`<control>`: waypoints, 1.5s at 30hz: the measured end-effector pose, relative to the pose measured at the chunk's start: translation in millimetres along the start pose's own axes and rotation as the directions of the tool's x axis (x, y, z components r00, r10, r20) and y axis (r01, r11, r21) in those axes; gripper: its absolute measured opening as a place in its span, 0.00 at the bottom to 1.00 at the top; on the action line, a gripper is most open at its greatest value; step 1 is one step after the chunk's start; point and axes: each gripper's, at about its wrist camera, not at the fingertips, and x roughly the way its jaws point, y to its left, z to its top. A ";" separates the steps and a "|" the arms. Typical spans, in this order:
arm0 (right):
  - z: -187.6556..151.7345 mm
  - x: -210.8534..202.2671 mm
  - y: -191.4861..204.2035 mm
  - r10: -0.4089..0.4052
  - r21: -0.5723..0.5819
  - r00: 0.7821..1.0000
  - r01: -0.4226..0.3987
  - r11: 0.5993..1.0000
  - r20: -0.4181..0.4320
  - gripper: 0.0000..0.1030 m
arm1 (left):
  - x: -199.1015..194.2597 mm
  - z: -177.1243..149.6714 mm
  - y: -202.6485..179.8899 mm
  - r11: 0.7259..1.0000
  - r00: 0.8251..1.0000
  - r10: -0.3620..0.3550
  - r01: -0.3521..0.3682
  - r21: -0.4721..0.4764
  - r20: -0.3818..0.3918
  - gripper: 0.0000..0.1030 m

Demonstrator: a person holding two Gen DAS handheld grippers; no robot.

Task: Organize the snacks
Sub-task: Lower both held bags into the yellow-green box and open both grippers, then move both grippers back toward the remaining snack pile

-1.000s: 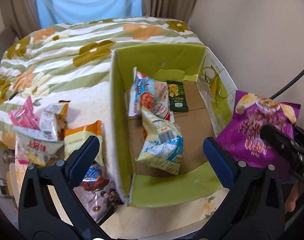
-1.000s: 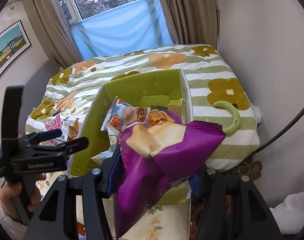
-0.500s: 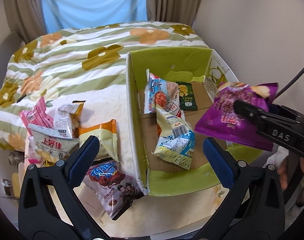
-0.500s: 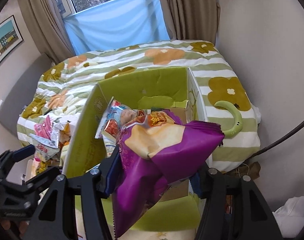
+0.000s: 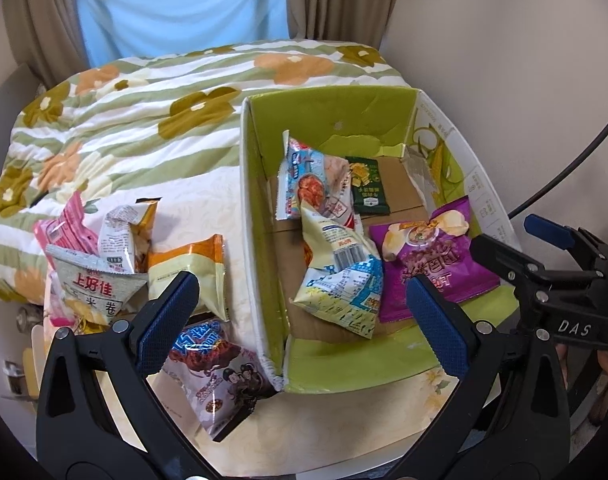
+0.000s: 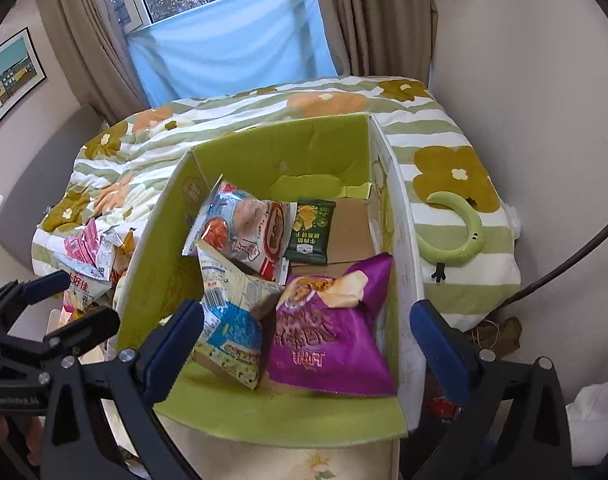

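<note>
Snacks: purple bag lies inside green box, four packets there. Loose pile sits outside box's left wall. Right gripper spread, empty; left gripper spread, empty. Risk: slick crinkly packets slip from pinch; jaw snags box wall.

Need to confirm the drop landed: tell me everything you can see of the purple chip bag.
The purple bag is a glossy foil pouch, puffed, printed with chip pictures and pale lettering. It lies label-up, slightly tilted, on the cardboard floor of the green box, in the near right corner against the right wall. Its left edge touches the yellow-blue bag. Neither gripper holds it; the right gripper hangs open above.
</note>
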 end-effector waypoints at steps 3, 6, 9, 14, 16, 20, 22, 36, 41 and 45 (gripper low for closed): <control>-0.4 -8.0 -1.5 0.000 0.000 1.000 0.000 1.000 0.009 0.99 | -6.8 -0.2 -3.8 1.000 1.000 0.001 -0.001 0.003 0.017 0.99; -0.7 -19.0 -0.5 0.004 -0.016 1.000 -0.004 1.000 0.019 1.00 | -20.2 -3.3 -6.5 1.000 0.999 0.004 -0.003 -0.006 0.043 0.99; -0.8 -32.9 3.9 0.018 -0.042 0.999 -0.016 0.999 0.037 1.00 | -36.2 -9.8 -4.9 1.000 0.997 0.014 -0.012 -0.029 0.073 0.99; -3.5 -55.2 19.5 0.071 -0.086 0.994 -0.063 0.994 0.084 1.00 | -71.7 -29.4 14.5 0.994 0.989 0.077 -0.067 -0.082 0.123 0.99; -6.5 -64.7 29.3 0.088 -0.099 0.991 -0.077 0.992 0.105 1.00 | -84.6 -37.9 28.0 0.991 0.986 0.099 -0.085 -0.108 0.134 0.99; -13.8 -79.7 51.1 0.082 -0.113 0.986 -0.066 0.991 0.147 1.00 | -106.7 -52.9 57.2 0.980 0.976 0.145 -0.120 -0.157 0.161 0.99; -18.7 -85.7 64.9 0.088 -0.123 0.983 -0.069 0.990 0.162 1.00 | -116.7 -62.8 75.1 0.976 0.972 0.158 -0.127 -0.177 0.175 0.99; -67.1 -84.2 173.9 0.046 -0.025 0.980 -0.041 0.999 0.196 1.00 | -140.6 -121.0 204.8 0.989 0.978 0.112 -0.092 -0.117 0.175 0.99; -86.9 -69.2 215.7 0.005 0.001 0.982 -0.005 1.000 0.189 1.00 | -124.2 -137.5 243.2 0.997 0.986 0.069 -0.061 -0.055 0.149 0.99; -100.7 -49.6 239.7 -0.032 0.015 0.983 0.030 0.999 0.183 1.00 | -101.4 -146.9 261.0 0.999 0.989 0.050 -0.051 0.004 0.138 0.99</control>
